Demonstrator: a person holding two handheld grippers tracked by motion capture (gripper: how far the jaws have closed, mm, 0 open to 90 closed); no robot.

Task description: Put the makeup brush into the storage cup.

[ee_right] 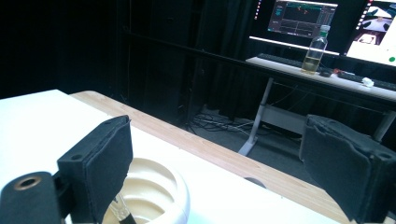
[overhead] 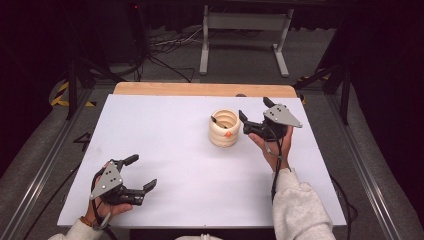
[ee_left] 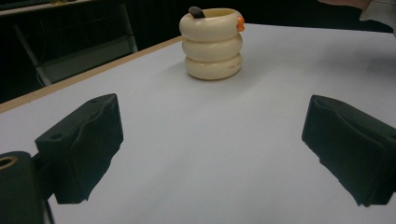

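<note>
In the high view the cup [overhead: 224, 128] stands upright on the bench [overhead: 175, 150], and the right tongs [overhead: 255, 114] hang open just beside its rim, probably to reach the pen [overhead: 216, 120] inside, while the left tongs [overhead: 142, 172] rest open near the front edge. In the left gripper view the jaws stand wide apart, aimed at the cup [ee_left: 212, 44] well ahead. In the right gripper view the open jaws tilt over the cup [ee_right: 149, 191], with the hand raised behind it.

Cream ribbed cup [overhead: 224, 128], built like three stacked rings, standing upright on the white bench [overhead: 165, 150], toward the far right part of it. Open at the top. Small orange bit [overhead: 228, 133] on the outer wall near the rim. Dark slender item [overhead: 215, 120] leaning inside, its tip poking just above the rim at the far-left side. Faint lettering low on the bottom ring.
</note>
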